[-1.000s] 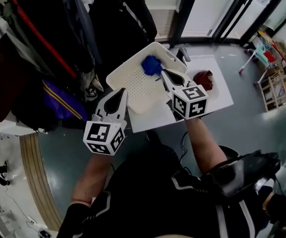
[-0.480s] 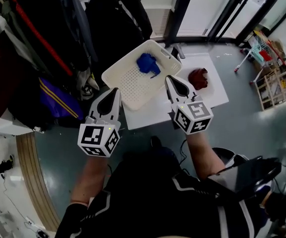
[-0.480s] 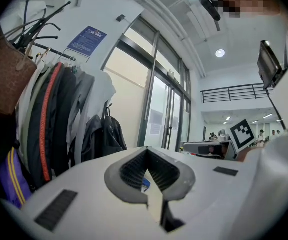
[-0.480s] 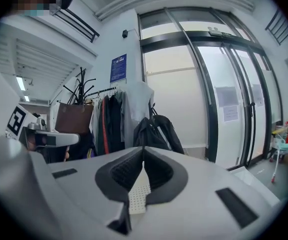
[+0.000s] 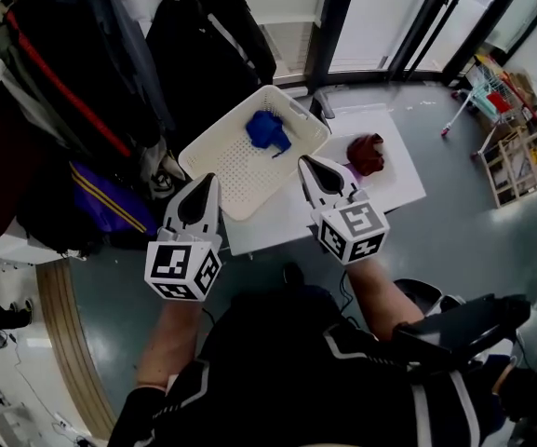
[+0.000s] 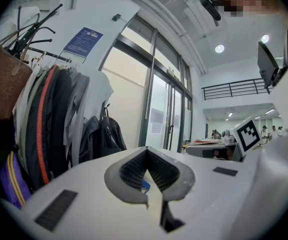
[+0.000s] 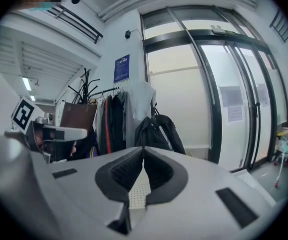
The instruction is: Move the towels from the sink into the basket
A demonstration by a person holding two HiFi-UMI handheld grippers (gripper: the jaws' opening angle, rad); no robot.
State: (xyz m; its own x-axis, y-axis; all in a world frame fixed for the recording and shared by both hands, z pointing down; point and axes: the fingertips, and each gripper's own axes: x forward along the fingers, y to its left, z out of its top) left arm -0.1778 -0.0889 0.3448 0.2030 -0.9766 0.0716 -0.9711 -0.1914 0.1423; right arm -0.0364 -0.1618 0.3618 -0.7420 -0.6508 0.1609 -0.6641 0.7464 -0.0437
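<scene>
Towels lie beyond our fingertips. The blue towel [image 5: 266, 130] sits in the white basket [image 5: 220, 158], ahead of both tips and between them. The dark red towel [image 5: 366, 154] rests in the sink [image 5: 400, 180], ahead and to the right of our right gripper [image 5: 304, 162]. Our left gripper [image 5: 208, 181] has its jaws pressed together on nothing. The right gripper's jaws meet too, empty, with the basket's perforated floor showing past them.

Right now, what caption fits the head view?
Empty, shut: left tongs, right tongs; blue towel in basket, red towel beside it.
</scene>
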